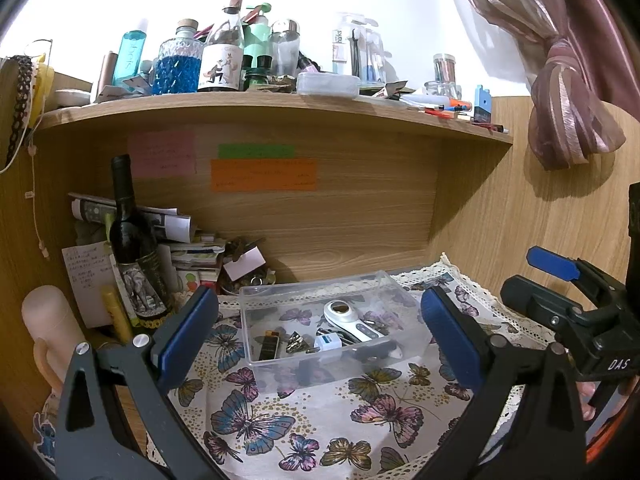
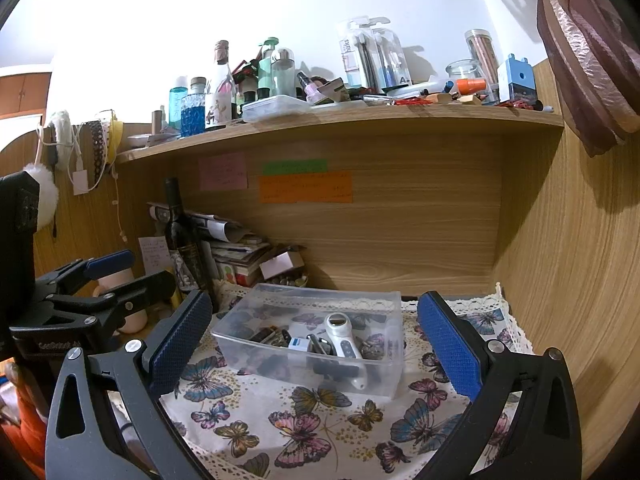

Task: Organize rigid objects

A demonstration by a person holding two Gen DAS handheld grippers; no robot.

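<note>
Clear plastic bin (image 1: pixel 332 320) sits mid-desk on the butterfly cloth (image 1: pixel 304 420), gathering the small rigid items in one place. Inside, the white handheld device (image 1: pixel 354 322) lies flat, round head toward the far wall, long axis running far-left to near-right. Left tool (image 1: pixel 320 340) and right tool (image 2: pixel 316 344) hang spread, holding nothing (both short of the bin).

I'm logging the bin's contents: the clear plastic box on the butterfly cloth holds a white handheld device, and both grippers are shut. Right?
Not quite: both grippers are open. The left gripper and right gripper each show spread jaws in their own wrist views. The clear plastic box does hold the white handheld device on the butterfly cloth.
</note>
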